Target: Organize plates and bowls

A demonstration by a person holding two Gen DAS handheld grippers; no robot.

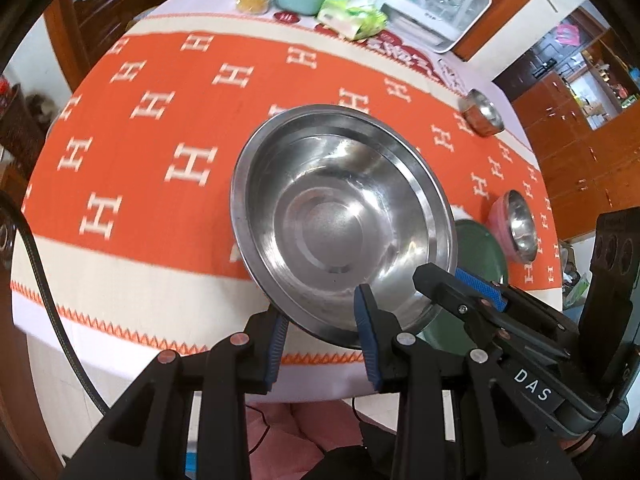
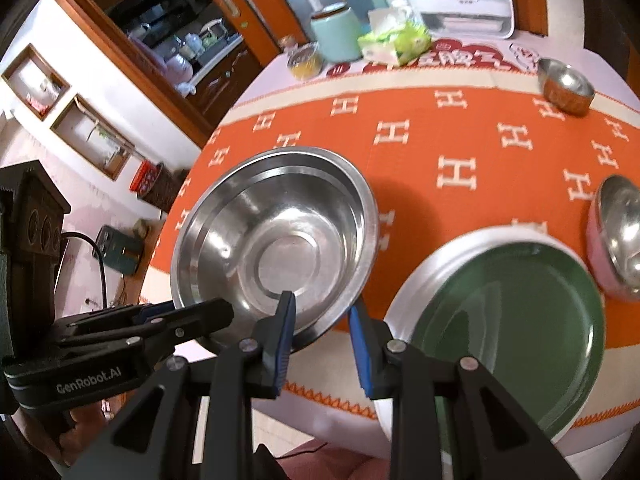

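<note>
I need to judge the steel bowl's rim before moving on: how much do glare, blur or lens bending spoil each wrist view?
Left wrist view: the steel bowl shows bright glare patches inside, but its rim reads clearly; the tablecloth letters are smeared by motion blur. Right wrist view: sharper; fisheye bends the table edge, and the green plate carries soft reflections.

Between both pairs of blue-padded black jaws sits the silver steel bowl (image 1: 340,216), mirror-bright. Beyond the jaws the cloth (image 1: 160,128) on the bench is orange with white H shapes, cream bands and an orange zigzag edge. Right of the right jaws lies a dark green plate (image 2: 516,320) with a white rim, then a pink bowl (image 2: 616,236) lined in silver.
</note>
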